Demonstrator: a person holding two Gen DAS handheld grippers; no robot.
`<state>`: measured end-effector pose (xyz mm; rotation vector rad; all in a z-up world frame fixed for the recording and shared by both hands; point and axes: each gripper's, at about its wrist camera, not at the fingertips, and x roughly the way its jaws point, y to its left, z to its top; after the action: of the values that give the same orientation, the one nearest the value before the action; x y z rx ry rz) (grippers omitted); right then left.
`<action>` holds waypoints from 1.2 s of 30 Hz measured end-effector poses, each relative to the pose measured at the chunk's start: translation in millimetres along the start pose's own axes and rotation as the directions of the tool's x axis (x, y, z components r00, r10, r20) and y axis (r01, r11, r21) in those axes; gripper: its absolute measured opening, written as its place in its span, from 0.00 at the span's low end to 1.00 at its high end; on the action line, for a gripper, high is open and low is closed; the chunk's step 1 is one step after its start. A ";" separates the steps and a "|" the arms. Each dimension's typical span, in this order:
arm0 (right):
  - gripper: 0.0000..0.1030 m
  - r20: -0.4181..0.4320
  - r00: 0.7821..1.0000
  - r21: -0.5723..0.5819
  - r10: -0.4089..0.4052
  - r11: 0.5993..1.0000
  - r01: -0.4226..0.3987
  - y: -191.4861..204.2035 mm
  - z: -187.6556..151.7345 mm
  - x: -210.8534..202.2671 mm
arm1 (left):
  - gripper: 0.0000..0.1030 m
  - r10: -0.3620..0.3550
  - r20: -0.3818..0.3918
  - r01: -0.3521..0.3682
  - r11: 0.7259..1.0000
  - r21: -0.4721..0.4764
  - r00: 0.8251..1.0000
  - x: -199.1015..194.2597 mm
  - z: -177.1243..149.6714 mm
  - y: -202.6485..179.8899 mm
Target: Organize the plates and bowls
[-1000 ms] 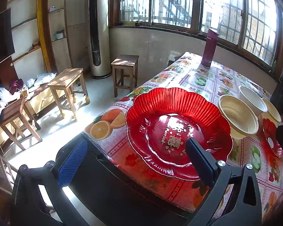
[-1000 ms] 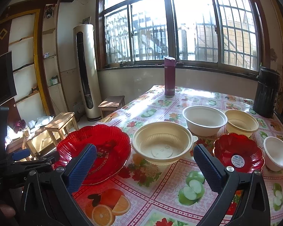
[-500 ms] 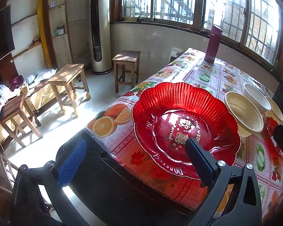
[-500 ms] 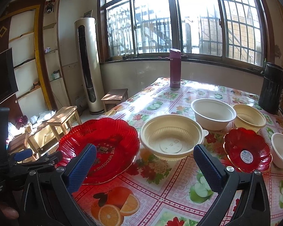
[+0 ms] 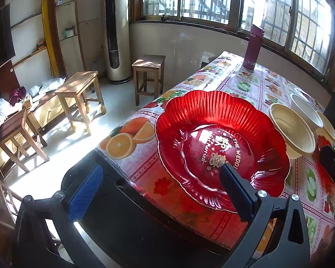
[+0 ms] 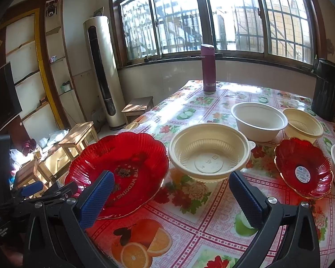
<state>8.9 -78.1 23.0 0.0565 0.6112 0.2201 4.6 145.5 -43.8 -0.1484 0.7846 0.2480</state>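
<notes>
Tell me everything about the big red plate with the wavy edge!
The big red plate is shiny, see-through red, probably plastic or glass, with ribbed sides and a scalloped, flower-like rim. Its flat middle has pale lettering reading "THE WEDDING" and a decorative character. It sits upright near the table's corner on the fruit-patterned cloth, close beside the cream bowl; whether they touch is unclear. The left gripper is open beside it, one finger over the near rim. Nothing lies in it.

Glossy red fluted plate (image 5: pixel 221 129) with gold lettering, cream ribbed bowl (image 6: pixel 208 154), fruit-and-flower patterned tablecloth (image 6: pixel 189 218)
</notes>
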 end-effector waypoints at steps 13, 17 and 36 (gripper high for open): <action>1.00 -0.050 0.999 0.015 -0.019 1.000 0.019 6.4 2.2 27.0 | 1.00 0.006 -0.032 -0.006 1.000 0.000 0.999 13.9 0.5 -1.0; 1.00 -0.065 0.998 0.052 -0.007 0.999 0.011 0.1 2.2 32.5 | 1.00 0.010 -0.049 -0.010 1.000 0.004 0.999 20.1 1.4 -2.2; 0.84 -0.255 0.966 0.129 0.034 0.992 -0.001 -0.9 -4.4 93.0 | 1.00 0.028 -0.100 -0.024 0.999 0.045 0.995 40.3 1.9 -14.4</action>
<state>80.6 -58.5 -33.1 0.1592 0.8839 0.2064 37.2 138.8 -70.7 -0.1096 0.8918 0.2494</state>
